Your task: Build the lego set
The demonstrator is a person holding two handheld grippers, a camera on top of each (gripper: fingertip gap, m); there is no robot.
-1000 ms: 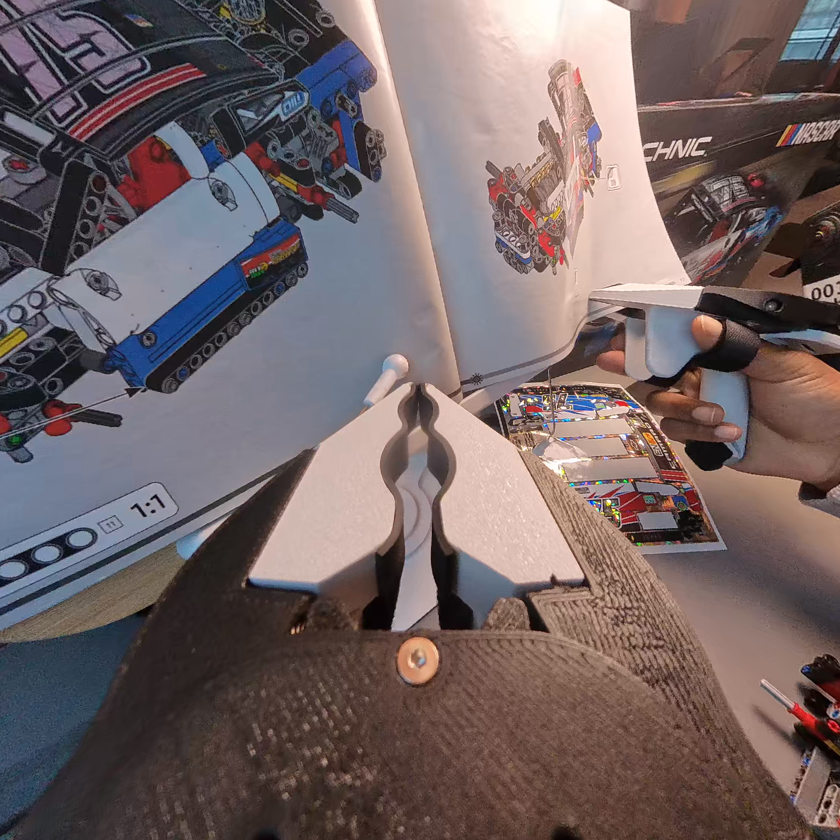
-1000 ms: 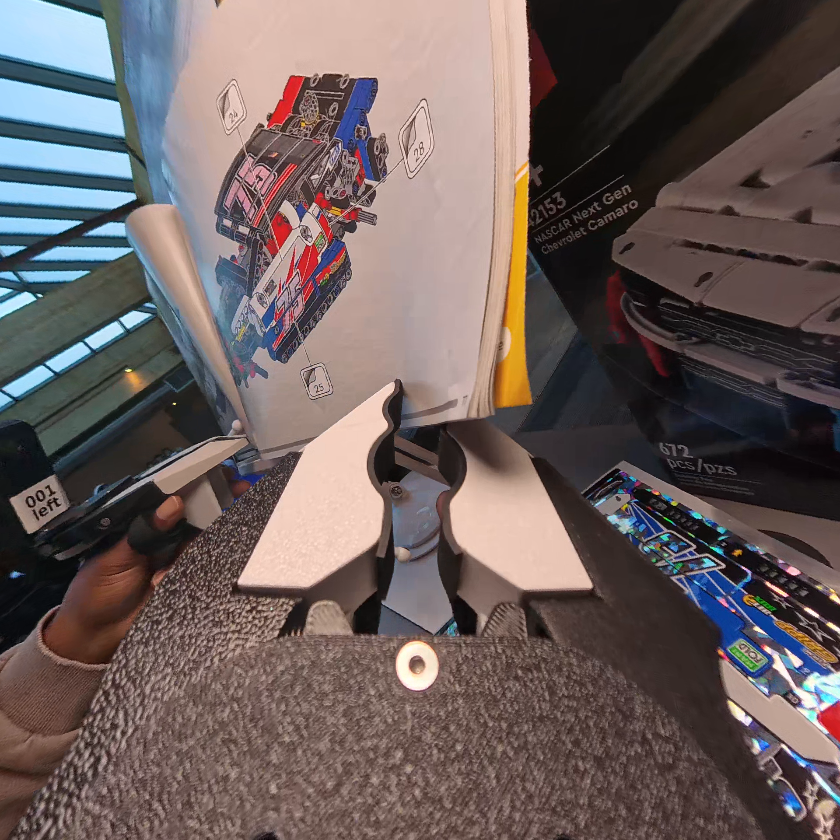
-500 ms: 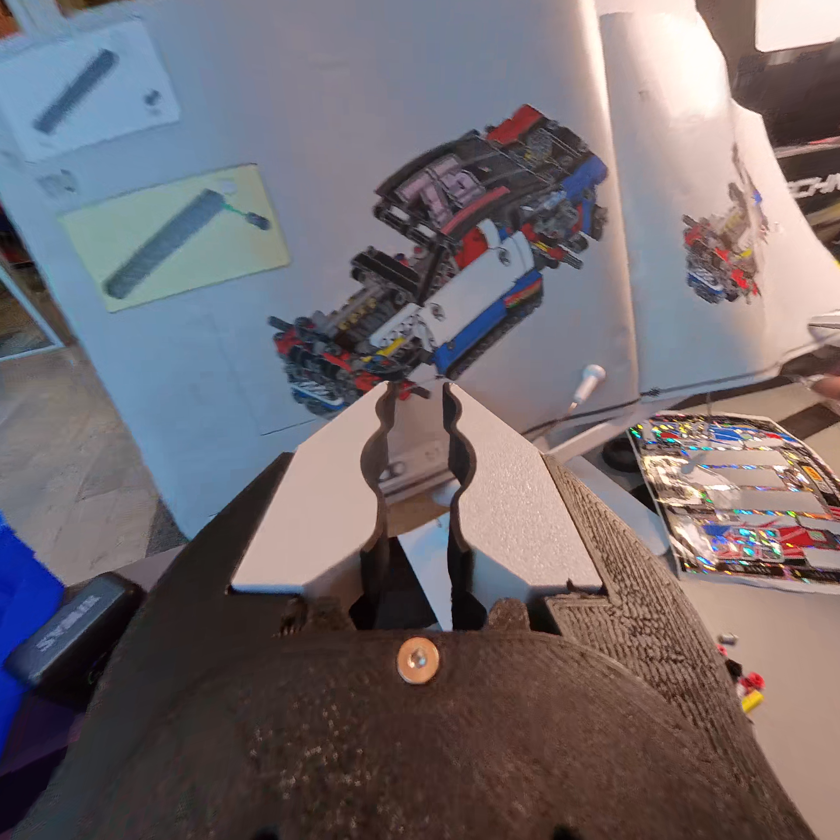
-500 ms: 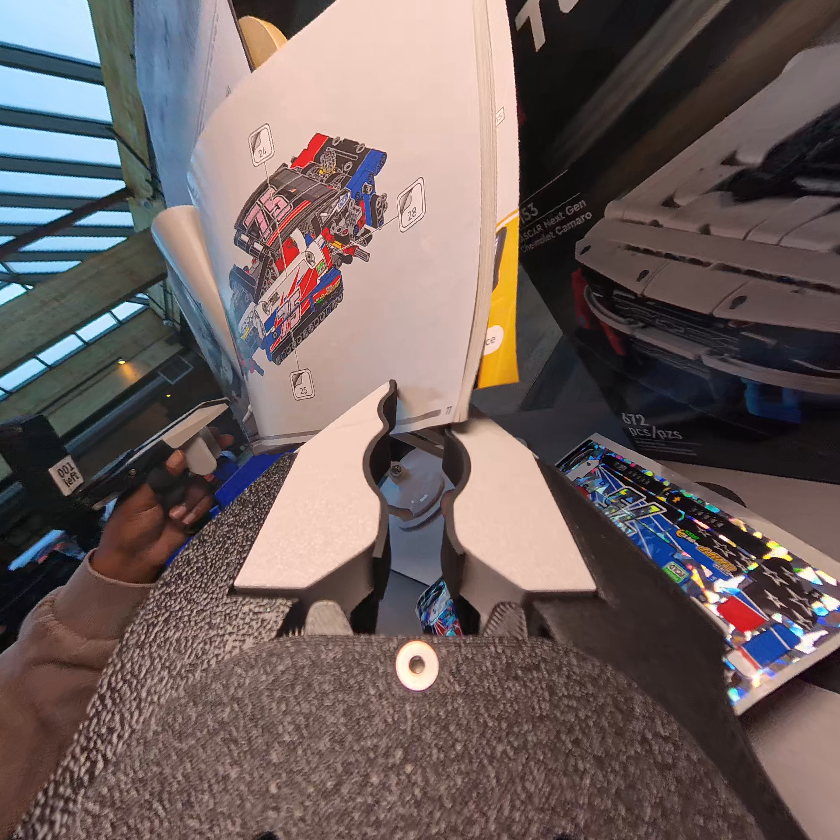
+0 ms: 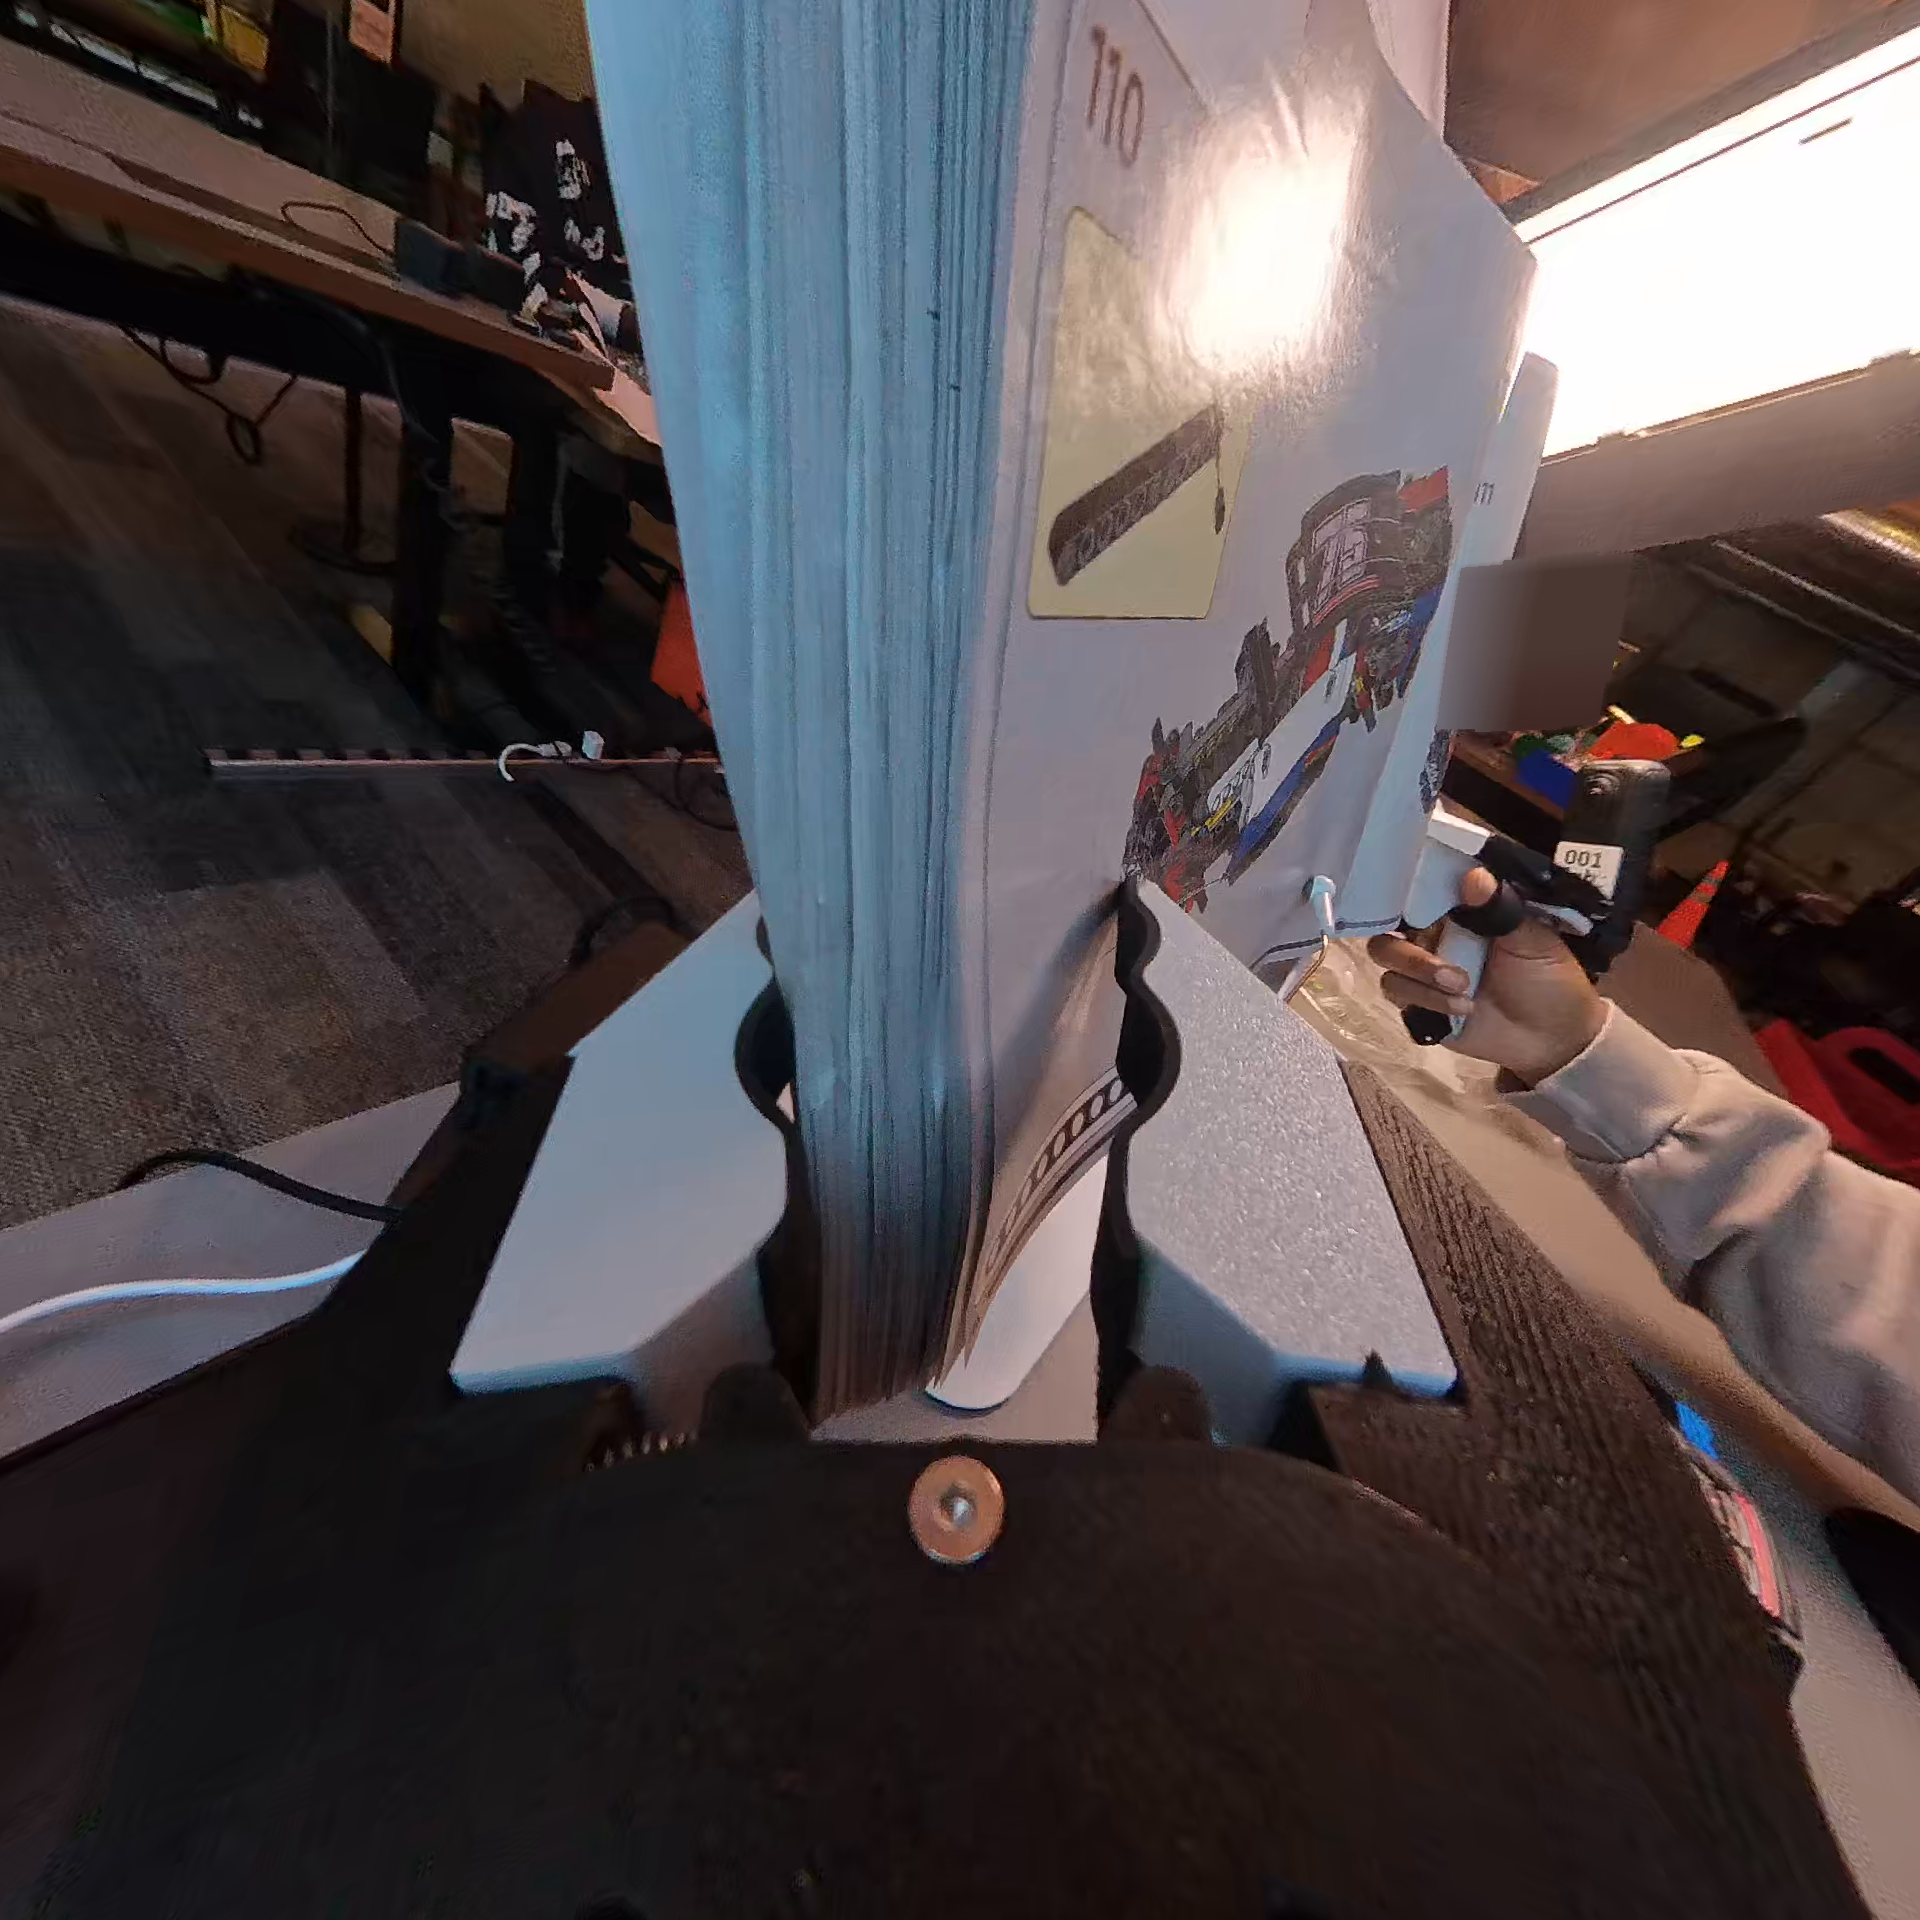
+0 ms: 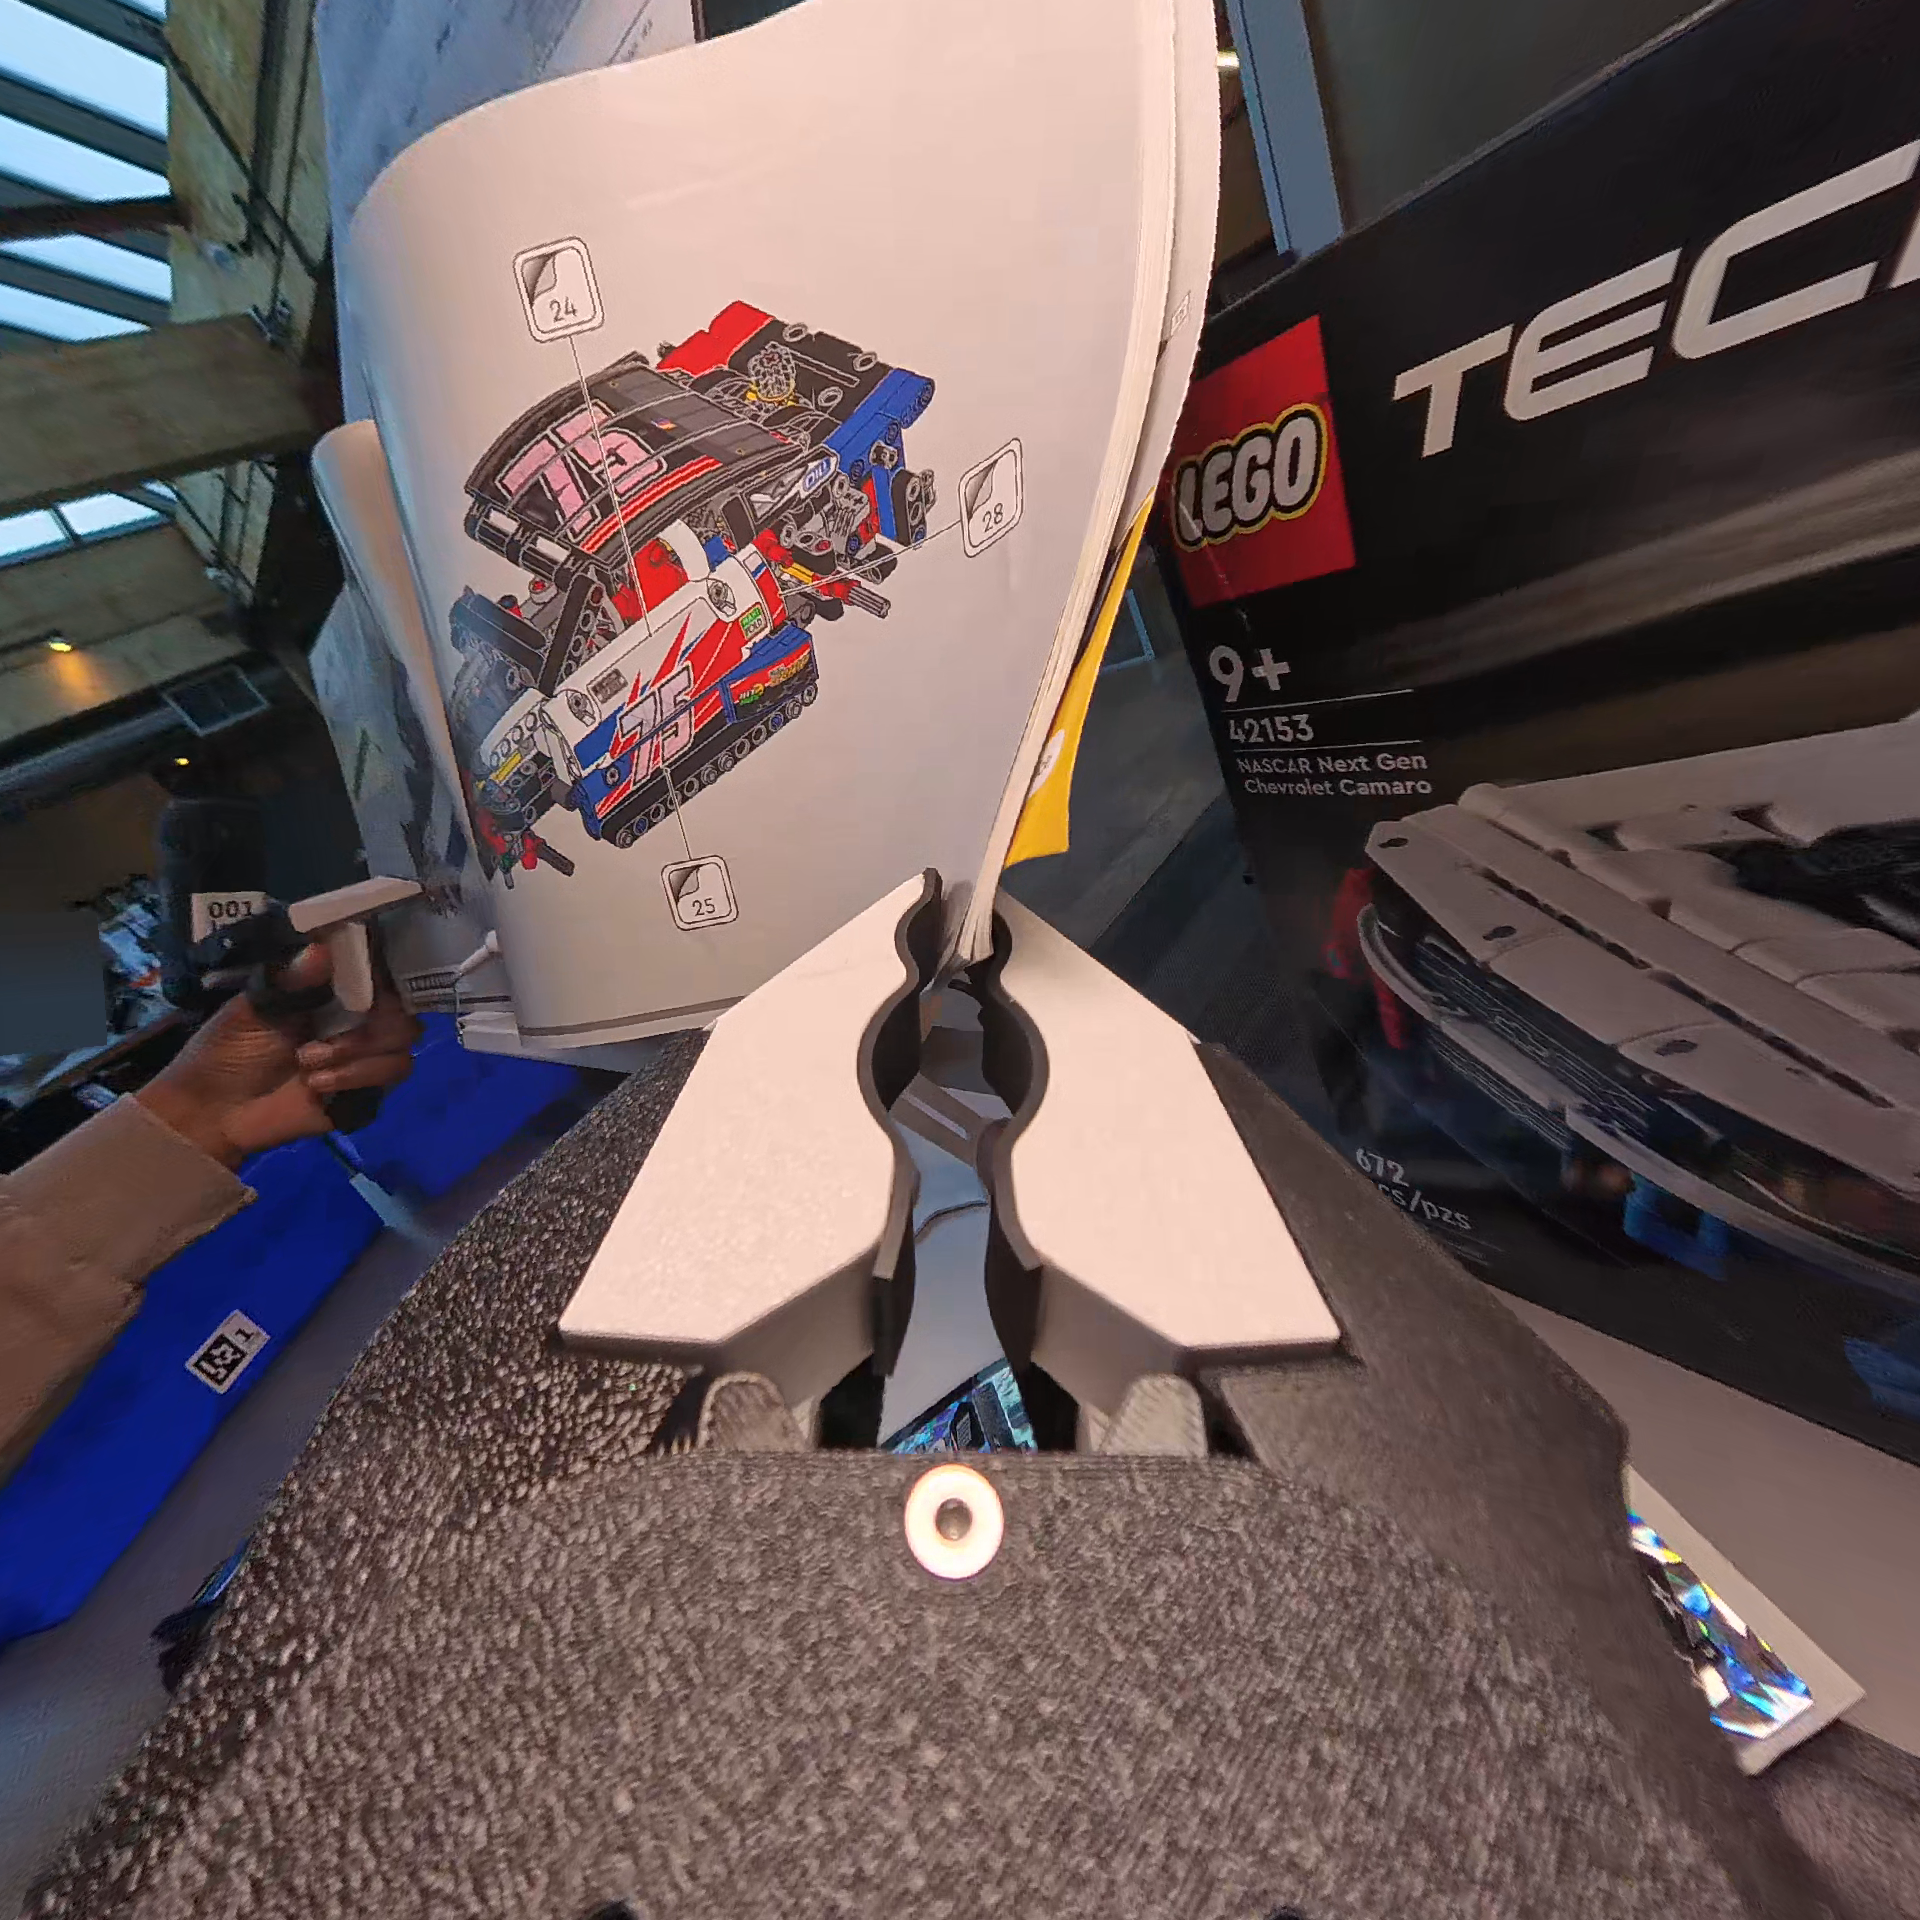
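Observation:
The instruction booklet [image 5: 883, 520] stands upright and open. My left gripper [image 5: 945, 904] is open around the thick stack of its left-hand pages. The stack touches the left finger, and one page curls toward the right finger. My right gripper [image 6: 961, 904] is shut on the bottom corner of the right-hand pages [image 6: 1132, 520], beside a page showing the red, white and blue car [image 6: 665, 644]. A hand holds the right gripper at the far side in the left wrist view [image 5: 1455, 862]. The left gripper shows at the left in the right wrist view [image 6: 353, 904].
The black Lego box [image 6: 1558, 623] stands close on the right. A holographic sticker sheet [image 6: 1714, 1683] lies on the grey table below it. A blue bag [image 6: 208, 1299] lies to the left. A desk with cables [image 5: 312, 260] and carpet floor are beyond the left gripper. The left gripper's tips are roughly 35 cm from the right gripper's.
My left gripper opened and swung round to the booklet's edge, so the left page stack now sits between its fingers. My right gripper narrowed onto the corner of the right pages.

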